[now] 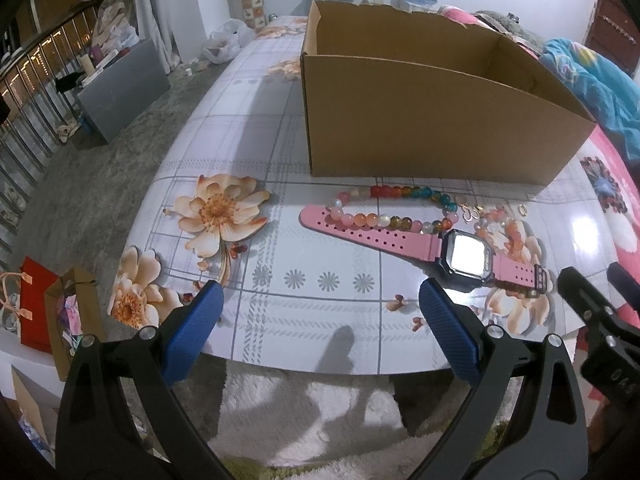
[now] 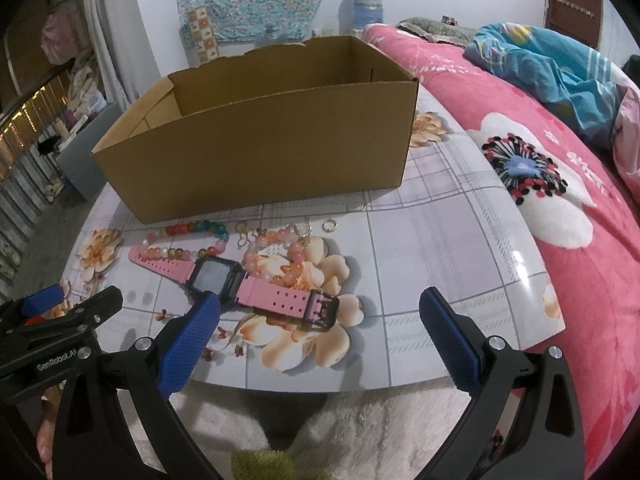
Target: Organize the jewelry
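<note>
Pink watch (image 2: 240,288) flat on the floral tabletop (image 2: 440,272), just this side of the open cardboard box (image 2: 256,152). Long axis slanted: strap tip far-left, buckle end near-right, running across the right gripper's line of approach, not along it.

Right gripper (image 2: 320,320) spread wide, empty, hovering at the near table edge. Left blue pad overlapping the watch case in view; contact or mere overlap hard to say.

Left gripper (image 1: 320,320) likewise wide and empty, with the watch (image 1: 460,256) off beyond its right finger.

Right hand nearer, better centred on the buckle-side strap.

Beaded bracelets (image 2: 192,240), small ring (image 2: 330,225) between watch and box, some beads touching the strap.
</note>
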